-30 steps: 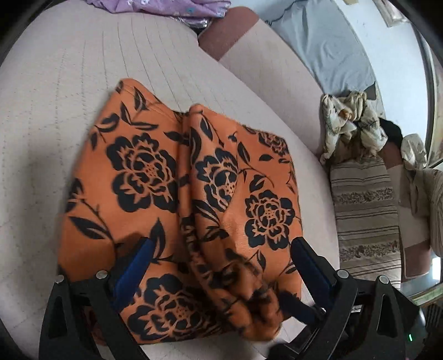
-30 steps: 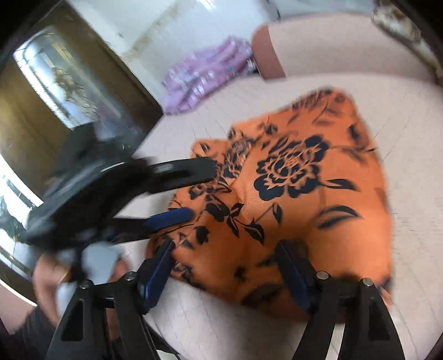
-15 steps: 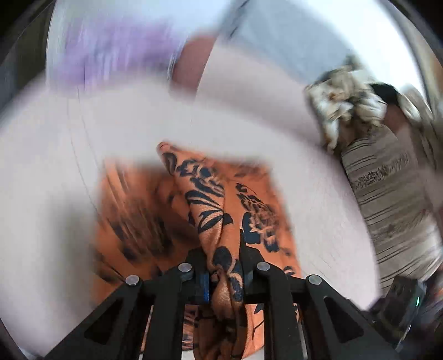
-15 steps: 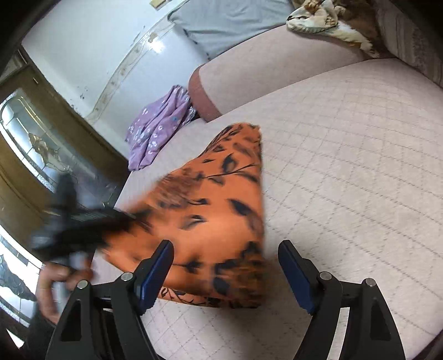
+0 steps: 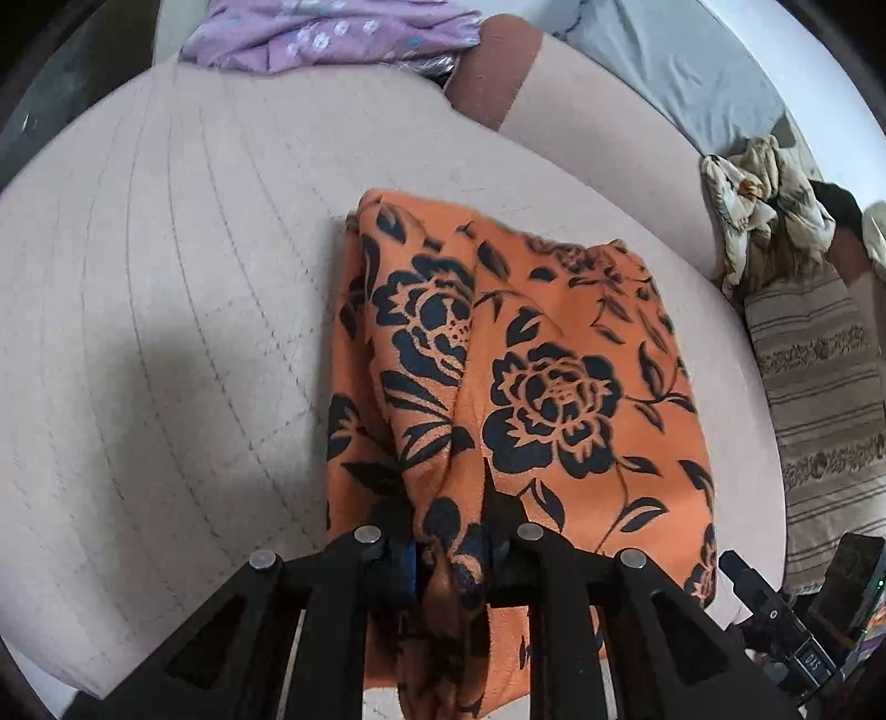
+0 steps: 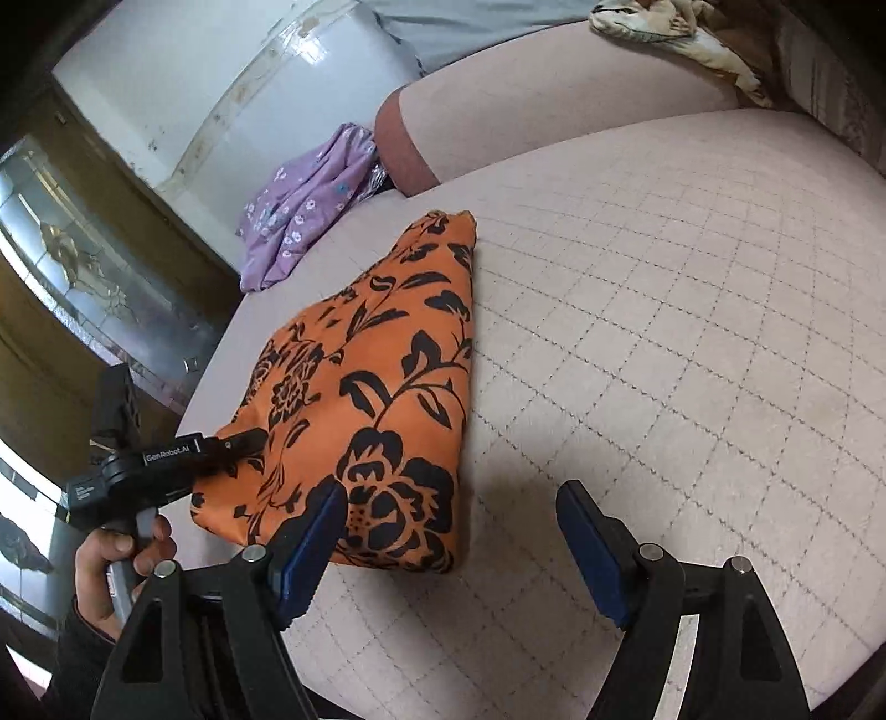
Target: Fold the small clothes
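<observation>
An orange cloth with black flowers (image 5: 554, 382) lies folded on the pale quilted cushion (image 5: 166, 332). My left gripper (image 5: 451, 554) is shut on a bunched edge of the cloth at its near side. In the right wrist view the cloth (image 6: 382, 387) lies left of centre, and the left gripper (image 6: 243, 443) shows at the cloth's left edge, held by a hand. My right gripper (image 6: 451, 548) is open and empty, just above the cushion by the cloth's near right corner; its left finger (image 6: 310, 543) overlaps the cloth's edge.
A purple flowered garment (image 5: 326, 33) lies at the far end of the cushion, also in the right wrist view (image 6: 310, 205). A crumpled cream cloth (image 5: 764, 194) and a striped cushion (image 5: 819, 399) are on the right. A brown bolster (image 6: 404, 144) lies behind.
My left gripper closed on the cloth's edge and pulled it over, so the cloth now lies narrower and folded. My right gripper let go and drew back to the right.
</observation>
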Available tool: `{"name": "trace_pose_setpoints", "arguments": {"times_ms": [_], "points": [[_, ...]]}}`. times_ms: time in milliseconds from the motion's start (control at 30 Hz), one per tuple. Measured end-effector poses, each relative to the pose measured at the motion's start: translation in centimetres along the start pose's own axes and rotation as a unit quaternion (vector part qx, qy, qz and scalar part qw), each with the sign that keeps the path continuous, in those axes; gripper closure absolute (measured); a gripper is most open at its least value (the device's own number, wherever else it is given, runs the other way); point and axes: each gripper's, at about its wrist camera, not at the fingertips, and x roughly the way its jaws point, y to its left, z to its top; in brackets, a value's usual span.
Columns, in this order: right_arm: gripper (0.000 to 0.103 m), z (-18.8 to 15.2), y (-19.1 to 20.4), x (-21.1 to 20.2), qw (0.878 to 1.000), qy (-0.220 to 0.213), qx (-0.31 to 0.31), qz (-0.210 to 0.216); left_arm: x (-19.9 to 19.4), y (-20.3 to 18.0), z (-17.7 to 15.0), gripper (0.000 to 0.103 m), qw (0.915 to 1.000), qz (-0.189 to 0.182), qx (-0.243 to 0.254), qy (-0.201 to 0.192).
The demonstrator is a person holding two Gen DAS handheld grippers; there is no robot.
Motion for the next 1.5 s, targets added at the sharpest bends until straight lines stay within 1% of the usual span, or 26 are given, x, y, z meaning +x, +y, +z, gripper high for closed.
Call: {"name": "trace_pose_setpoints", "arguments": {"times_ms": [67, 100, 167, 200, 233, 267, 333, 367, 433, 500, 567, 633, 700, 733, 800, 900, 967, 1033, 1100, 1233, 1300, 1333, 1367, 1400, 1467, 1500], "points": [[0.022, 0.0, 0.0, -0.3, 1.000, -0.005, -0.005, -0.003, -1.9, -1.5, 0.4, 0.086, 0.9978, -0.001, 0.043, -0.050], [0.022, -0.4, -0.1, -0.7, 1.000, -0.006, -0.007, -0.005, -1.6, -1.6, 0.6, 0.086, 0.9972, 0.007, 0.053, -0.053], [0.022, -0.4, -0.4, -0.4, 1.000, 0.001, 0.003, -0.007, 1.8, 0.5, 0.6, 0.082, 0.9996, 0.017, 0.020, 0.013], [0.022, -0.4, -0.4, -0.3, 1.000, 0.004, 0.008, -0.006, 3.0, 2.0, 0.3, 0.081, 0.9997, -0.001, -0.001, 0.025], [0.022, -0.4, -0.4, -0.3, 1.000, 0.005, 0.010, -0.003, 2.5, 2.6, 0.4, 0.080, 0.9995, -0.024, -0.014, 0.013], [0.022, -0.3, -0.1, -0.3, 1.000, 0.005, 0.005, -0.001, 1.8, 2.8, 0.5, 0.078, 0.9993, -0.028, -0.022, 0.012], [0.022, -0.2, 0.2, -0.5, 1.000, 0.006, -0.009, 0.000, 0.7, 2.9, 0.8, 0.057, 0.9996, -0.005, -0.027, 0.005], [0.022, -0.1, 0.4, -0.5, 1.000, 0.005, -0.014, 0.000, -0.4, 3.1, 0.7, 0.055, 0.9995, 0.012, -0.027, -0.010], [0.022, 0.2, 0.8, -0.4, 1.000, 0.007, -0.014, 0.005, -2.6, 3.5, 0.0, 0.055, 0.9984, 0.020, -0.033, -0.042], [0.022, 0.6, 1.7, -0.6, 1.000, 0.003, -0.019, 0.017, -4.8, 3.7, -1.3, 0.055, 0.9968, 0.016, -0.037, -0.068], [0.022, 1.5, 3.3, -0.8, 0.999, -0.001, -0.041, 0.030, -5.4, 2.8, -2.5, 0.055, 0.9966, 0.004, -0.018, -0.080], [0.022, 2.4, 5.0, -0.7, 0.997, -0.001, -0.055, 0.050, -3.3, 2.3, -3.5, 0.052, 0.9978, 0.035, 0.014, -0.054], [0.022, 3.5, 6.5, -0.1, 0.994, 0.003, -0.058, 0.091, 0.3, 2.6, -4.3, 0.050, 0.9969, 0.078, 0.013, 0.002], [0.018, 3.9, 6.8, 0.4, 0.993, 0.007, -0.052, 0.109, 0.0, 3.1, -4.6, 0.049, 0.9976, 0.067, 0.002, -0.019], [0.013, 4.3, 6.5, 2.8, 0.989, 0.041, -0.025, 0.141, -1.1, 2.4, -4.0, 0.049, 0.9970, 0.072, 0.004, -0.029], [0.013, 3.6, 3.7, 7.4, 0.985, 0.111, 0.046, 0.122, -4.0, 0.6, -3.1, 0.050, 0.9919, 0.085, 0.039, -0.086], [0.013, 4.0, 3.9, 7.1, 0.984, 0.105, 0.049, 0.134, -5.9, -0.1, -2.4, 0.049, 0.9892, 0.069, 0.053, -0.118], [0.013, 5.1, 5.0, 6.1, 0.985, 0.096, 0.031, 0.143, -6.0, -0.5, -1.6, 0.045, 0.9897, 0.034, 0.054, -0.128], [0.013, 7.1, 6.1, 5.5, 0.984, 0.081, 0.015, 0.160, -3.0, -1.4, -0.5, 0.045, 0.9927, 0.023, 0.055, -0.104], [0.013, 11.5, 6.5, 6.9, 0.976, 0.072, 0.034, 0.202, 2.5, -0.4, -0.9, 0.043, 0.9949, 0.077, 0.059, -0.028], [0.013, 13.3, 5.8, 9.6, 0.967, 0.093, 0.065, 0.229, 2.7, -0.4, -1.1, 0.038, 0.9931, 0.082, 0.068, -0.049], [0.013, 13.9, 5.2, 11.5, 0.966, 0.105, 0.074, 0.224, 2.8, -0.3, -1.0, 0.037, 0.9930, 0.084, 0.069, -0.046], [0.013, 14.2, 4.3, 13.2, 0.971, 0.115, 0.076, 0.193, 2.8, -0.2, -1.0, 0.036, 0.9935, 0.079, 0.067, -0.047], [0.014, 14.1, 2.5, 15.5, 0.974, 0.134, 0.105, 0.152, 2.6, 0.0, -0.8, 0.034, 0.9941, 0.075, 0.063, -0.046], [0.014, 14.2, 1.1, 16.1, 0.961, 0.127, 0.166, 0.180, 2.9, 0.6, -0.8, 0.031, 0.9947, 0.072, 0.057, -0.046], [0.013, 14.8, 1.6, 15.5, 0.962, 0.124, 0.155, 0.189, 3.0, 1.0, -0.9, 0.030, 0.9953, 0.067, 0.052, -0.046]]}}
